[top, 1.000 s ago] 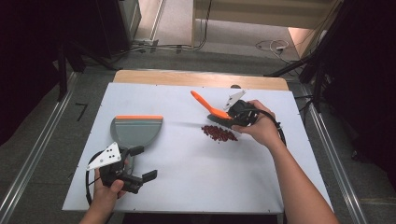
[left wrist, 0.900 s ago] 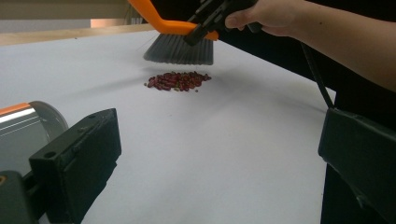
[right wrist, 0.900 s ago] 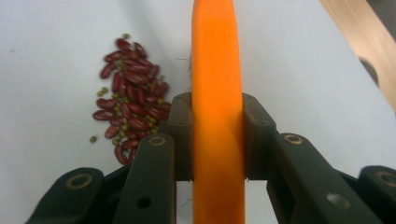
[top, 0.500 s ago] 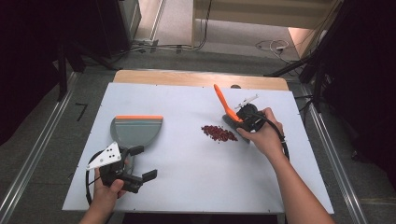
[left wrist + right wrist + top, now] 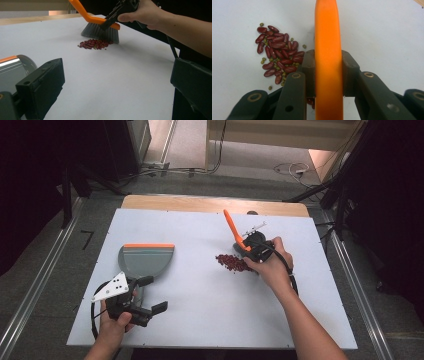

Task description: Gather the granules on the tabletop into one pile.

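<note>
A small pile of red and green beans (image 5: 231,263) lies on the white tabletop (image 5: 200,315), right of centre. My right gripper (image 5: 248,251) is shut on the orange handle of a brush (image 5: 231,226), right behind the pile. The grey bristles of the brush (image 5: 100,31) rest on the table against the far edge of the beans (image 5: 95,44). From the right gripper (image 5: 328,75), the brush handle (image 5: 328,37) runs up the middle, with beans (image 5: 278,53) to its left. A grey dustpan (image 5: 147,260) with an orange lip lies at the left. My left gripper (image 5: 152,295) stands open just in front of it, its jaws holding nothing.
The white tabletop has a bare wooden strip (image 5: 200,204) along its far edge. Metal rails (image 5: 35,290) run along the floor on both sides. The dustpan (image 5: 12,67) sits beside the left jaw of the left gripper (image 5: 117,75); open table lies between it and the beans.
The brush handle has swung from pointing left to pointing away and up. My right hand has shifted slightly and come down, setting the bristles by the beans. The left hand has not moved.
</note>
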Available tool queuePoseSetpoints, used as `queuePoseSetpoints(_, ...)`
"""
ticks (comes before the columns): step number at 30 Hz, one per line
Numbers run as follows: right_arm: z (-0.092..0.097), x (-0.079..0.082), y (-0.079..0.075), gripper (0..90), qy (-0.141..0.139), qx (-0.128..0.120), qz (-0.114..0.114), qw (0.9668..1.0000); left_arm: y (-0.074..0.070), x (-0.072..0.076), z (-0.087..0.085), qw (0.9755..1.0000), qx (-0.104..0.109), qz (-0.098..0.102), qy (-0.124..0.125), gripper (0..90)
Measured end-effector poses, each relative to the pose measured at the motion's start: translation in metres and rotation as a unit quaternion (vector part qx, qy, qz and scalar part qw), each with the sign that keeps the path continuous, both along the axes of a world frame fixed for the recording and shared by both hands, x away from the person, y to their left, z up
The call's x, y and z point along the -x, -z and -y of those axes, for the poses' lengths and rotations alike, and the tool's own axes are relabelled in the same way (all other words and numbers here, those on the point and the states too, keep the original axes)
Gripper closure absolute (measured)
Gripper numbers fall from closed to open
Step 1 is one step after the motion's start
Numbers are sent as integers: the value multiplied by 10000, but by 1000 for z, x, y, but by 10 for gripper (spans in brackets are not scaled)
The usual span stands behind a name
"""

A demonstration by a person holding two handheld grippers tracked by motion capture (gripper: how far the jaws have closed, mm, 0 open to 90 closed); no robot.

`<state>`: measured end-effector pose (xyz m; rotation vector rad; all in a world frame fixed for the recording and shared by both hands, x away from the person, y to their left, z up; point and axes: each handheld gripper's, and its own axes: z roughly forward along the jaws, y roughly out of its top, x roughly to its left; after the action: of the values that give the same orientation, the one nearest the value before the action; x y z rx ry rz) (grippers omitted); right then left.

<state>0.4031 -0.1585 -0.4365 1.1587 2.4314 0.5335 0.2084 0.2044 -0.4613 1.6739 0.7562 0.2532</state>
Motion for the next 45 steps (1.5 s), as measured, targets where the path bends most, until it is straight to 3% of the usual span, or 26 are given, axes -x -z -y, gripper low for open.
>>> queuePoseSetpoints(13, -15, 1, -1, 687, -140, 40, -73, 9999, -1, 1, -1, 10000, 4, 0, 3, 4)
queuePoseSetpoints(20, -16, 0, -3, 686, -468, 84, -152, 9988, -1, 1, -1, 10000, 0, 6, -1, 4)
queuePoseSetpoints(29, -6, 1, -12, 686, -568, -51, 22, 9984, -1, 1, -1, 10000, -1, 1, -6, 4)
queuePoseSetpoints(33, 0, 6, -19, 686, -854, -78, 37, 9963, 0, 0, 0, 10000, -2, 1, -4, 4)
queuePoseSetpoints(38, 6, 13, -25, 686, -1012, -115, 33, 9948, 0, 0, 1, 10000, 3, 0, 5, 4)
queuePoseSetpoints(42, 6, 23, -27, 686, -1449, -209, -54, 9892, 0, 0, 1, 10000, 2, -15, 1, 4)
queuePoseSetpoints(45, 0, 31, -25, 685, -1820, -160, -208, 9829, 0, 0, 1, 10000, -5, -9, 4, 4)
